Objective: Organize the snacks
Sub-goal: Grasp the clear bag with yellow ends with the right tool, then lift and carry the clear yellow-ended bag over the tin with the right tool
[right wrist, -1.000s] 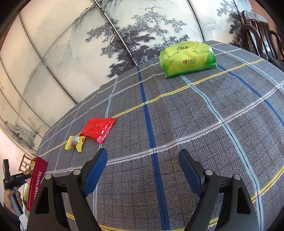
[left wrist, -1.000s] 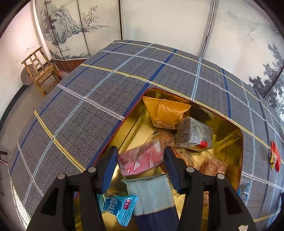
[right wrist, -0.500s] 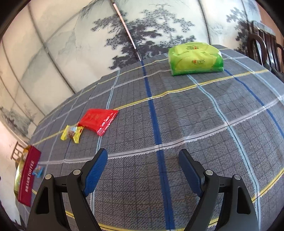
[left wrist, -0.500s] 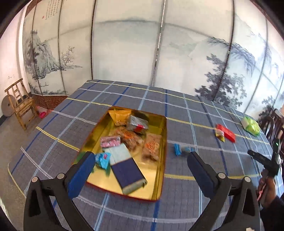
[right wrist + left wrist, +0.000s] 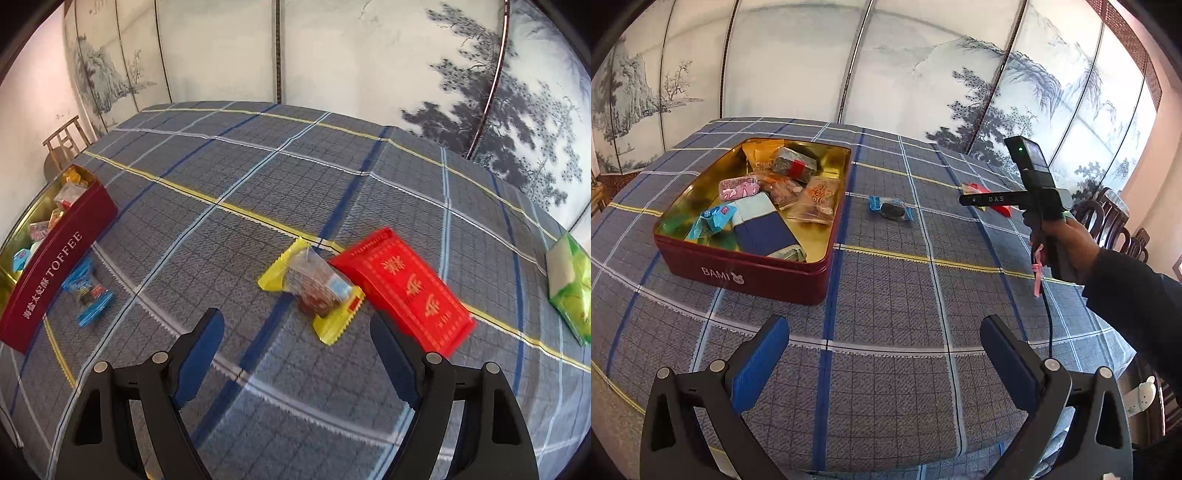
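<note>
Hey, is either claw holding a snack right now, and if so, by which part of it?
Nothing is held. The left claw is open over bare cloth, and the right claw is open just short of the yellow snack.

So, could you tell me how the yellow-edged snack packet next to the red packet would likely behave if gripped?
The yellow-edged snack packet looks like thin clear film, so probably light and crinkly. Its flat sealed ends would likely flop. The dark lump inside seems firmer, so gripping across the middle should hold better.
</note>
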Demonstrator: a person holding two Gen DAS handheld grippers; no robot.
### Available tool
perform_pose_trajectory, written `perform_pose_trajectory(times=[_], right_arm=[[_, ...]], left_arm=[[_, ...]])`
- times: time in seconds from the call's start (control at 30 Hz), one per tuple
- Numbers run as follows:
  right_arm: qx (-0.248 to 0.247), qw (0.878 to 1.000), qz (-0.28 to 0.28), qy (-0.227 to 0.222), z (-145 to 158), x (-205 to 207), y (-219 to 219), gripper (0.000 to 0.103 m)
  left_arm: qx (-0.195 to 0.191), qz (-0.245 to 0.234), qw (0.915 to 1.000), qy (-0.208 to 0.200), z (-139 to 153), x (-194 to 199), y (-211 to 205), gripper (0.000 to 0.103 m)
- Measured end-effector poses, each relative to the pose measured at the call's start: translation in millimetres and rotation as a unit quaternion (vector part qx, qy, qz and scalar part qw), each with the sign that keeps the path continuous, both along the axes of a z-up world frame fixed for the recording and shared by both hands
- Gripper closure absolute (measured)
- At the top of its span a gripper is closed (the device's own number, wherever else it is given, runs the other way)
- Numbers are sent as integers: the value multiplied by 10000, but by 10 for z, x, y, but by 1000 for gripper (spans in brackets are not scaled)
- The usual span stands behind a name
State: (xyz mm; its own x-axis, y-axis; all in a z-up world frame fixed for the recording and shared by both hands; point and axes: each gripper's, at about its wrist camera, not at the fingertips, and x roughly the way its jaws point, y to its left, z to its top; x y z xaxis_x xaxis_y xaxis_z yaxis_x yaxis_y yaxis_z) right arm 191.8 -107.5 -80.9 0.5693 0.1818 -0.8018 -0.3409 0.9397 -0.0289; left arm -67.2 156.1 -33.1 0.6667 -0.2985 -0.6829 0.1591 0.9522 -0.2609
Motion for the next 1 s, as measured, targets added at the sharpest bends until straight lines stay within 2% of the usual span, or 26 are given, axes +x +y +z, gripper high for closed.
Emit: perform_pose_trajectory(times=[0.07,0.17,0.23,0.27,0.33,0.4,0.5,0.77,1.0], right_arm=[[-99,9999,-45,5,-50,68,20,23],[99,9999,-108,70,-87,171,10,27],[116,9997,-211,-8,-73,221,20,35],[159,9995,-289,-32,-62,252,22,44],[297,9989,-362,-26,-46,278,-1,49],[260,9989,-392,-51,-34,241,-8,58],[238,9983,-513,-135,21,140,-35,65],[182,9937,-962,-542,361,-298,-192,67],[78,9868,-1401,-813,683,-488,-178,67]], left_arm=[[-147,48,9999,21,-6,-38,59,1],[-208,88,9997,101,-44,-61,101,1],[-230,87,9996,145,-72,-80,101,1],[-235,85,9996,165,-83,-90,92,1],[-257,20,9995,161,-86,-114,50,1],[-199,-22,9998,79,-60,-143,0,1],[-190,-61,9998,3,-17,-188,-44,1],[-119,4,9999,-74,43,-375,-80,1],[201,345,9990,-212,104,-520,-33,1]])
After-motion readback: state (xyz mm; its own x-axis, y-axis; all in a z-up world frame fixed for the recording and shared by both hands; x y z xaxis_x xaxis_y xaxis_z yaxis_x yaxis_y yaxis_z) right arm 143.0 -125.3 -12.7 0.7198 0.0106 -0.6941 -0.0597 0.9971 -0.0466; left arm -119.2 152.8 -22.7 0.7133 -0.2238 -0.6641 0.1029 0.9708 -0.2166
